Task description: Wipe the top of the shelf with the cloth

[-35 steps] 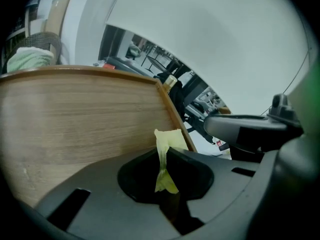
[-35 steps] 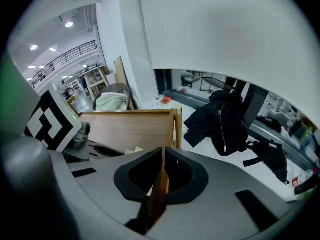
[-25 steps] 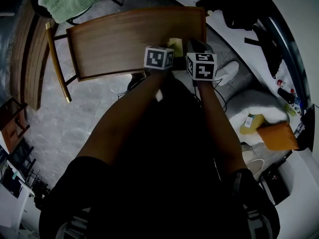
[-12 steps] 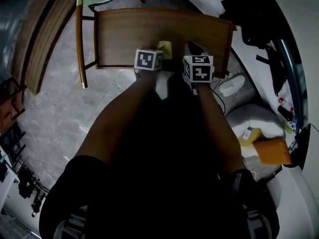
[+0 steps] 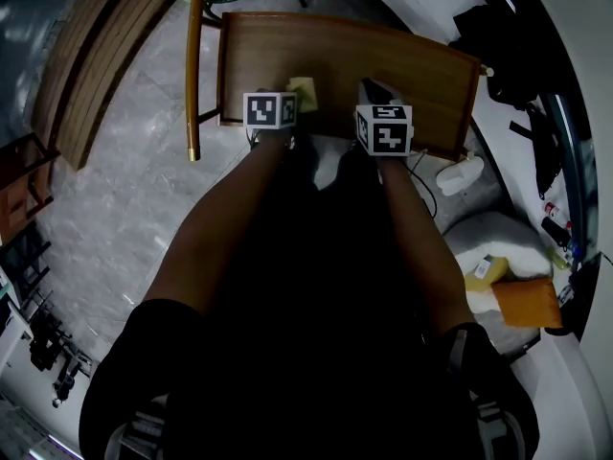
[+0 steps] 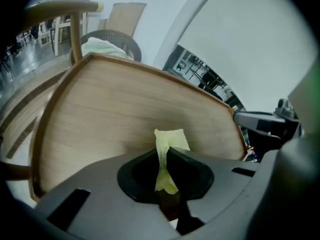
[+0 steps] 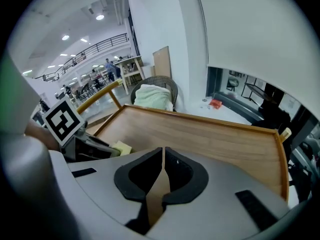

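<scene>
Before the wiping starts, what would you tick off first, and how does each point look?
1. Grip: ok, the left claw pinches the yellow cloth.
2. Right claw spare: ok, its jaws are together on nothing.
3. Shelf top within reach: ok, the wood lies just ahead of both claws.
4. Cloth touching the wood: cannot tell.
5. Enough cloth to wipe with: probably not ok, only a small flap sticks out past the jaws.
</scene>
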Demonstrator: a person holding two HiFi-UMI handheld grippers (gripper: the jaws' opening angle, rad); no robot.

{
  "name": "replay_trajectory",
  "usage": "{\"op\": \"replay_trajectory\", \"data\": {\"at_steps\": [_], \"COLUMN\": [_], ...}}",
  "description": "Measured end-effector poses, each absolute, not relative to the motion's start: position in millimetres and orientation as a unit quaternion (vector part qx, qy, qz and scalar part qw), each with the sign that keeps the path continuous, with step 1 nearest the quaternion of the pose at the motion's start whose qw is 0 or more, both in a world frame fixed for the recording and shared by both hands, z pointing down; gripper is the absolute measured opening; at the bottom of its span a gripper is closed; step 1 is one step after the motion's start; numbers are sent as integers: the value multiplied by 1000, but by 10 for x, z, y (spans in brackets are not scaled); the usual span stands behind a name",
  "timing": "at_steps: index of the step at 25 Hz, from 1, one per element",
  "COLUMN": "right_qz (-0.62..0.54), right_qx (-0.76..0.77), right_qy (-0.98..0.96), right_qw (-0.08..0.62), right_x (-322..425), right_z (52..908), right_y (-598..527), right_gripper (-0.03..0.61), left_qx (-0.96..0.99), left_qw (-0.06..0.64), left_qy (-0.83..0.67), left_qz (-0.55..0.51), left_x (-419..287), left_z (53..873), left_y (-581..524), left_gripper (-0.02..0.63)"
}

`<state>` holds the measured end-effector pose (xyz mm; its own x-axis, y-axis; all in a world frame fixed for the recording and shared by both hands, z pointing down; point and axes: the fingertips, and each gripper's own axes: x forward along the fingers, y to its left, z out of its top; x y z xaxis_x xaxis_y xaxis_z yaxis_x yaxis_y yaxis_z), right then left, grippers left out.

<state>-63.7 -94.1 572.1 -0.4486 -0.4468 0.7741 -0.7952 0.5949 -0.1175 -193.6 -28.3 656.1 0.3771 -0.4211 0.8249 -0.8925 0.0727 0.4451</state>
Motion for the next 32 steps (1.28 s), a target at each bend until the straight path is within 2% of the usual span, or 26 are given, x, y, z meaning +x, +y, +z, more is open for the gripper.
{"op": "replay_trajectory", "data": {"at_steps": [11,18,22,26,29,32], "right_qz": [238,238,236,237,243,256], "right_qx": [370,336,311,322,359,397], "right_qy": [-829,-843,-852,-849,-834,-813], "right_qw": [346,345,350,345,342,340], "right_x": [-1262,-1653,-1750,-1514,-1017,-384], "right_z": [5694,5702,5662,5615,5608,5575], "right_y": [-920,-813,-732,-800,-937,-1022], "right_gripper": [31,31,31,31,31,31], "left_qx": [601,569,566,569,598,636], "left_qw": [500,497,499,503,497,504], "left_qy": [-562,-594,-596,-592,-562,-521], "left_qz": [270,278,275,270,283,265], "left_x": [-2981,-3305,-3295,-3247,-2862,-2132], "left_z": [6564,6545,6571,6530,6457,6366], "left_y": [-11,79,71,32,-90,-282], "left_gripper": [37,35,35,35,35,35]}}
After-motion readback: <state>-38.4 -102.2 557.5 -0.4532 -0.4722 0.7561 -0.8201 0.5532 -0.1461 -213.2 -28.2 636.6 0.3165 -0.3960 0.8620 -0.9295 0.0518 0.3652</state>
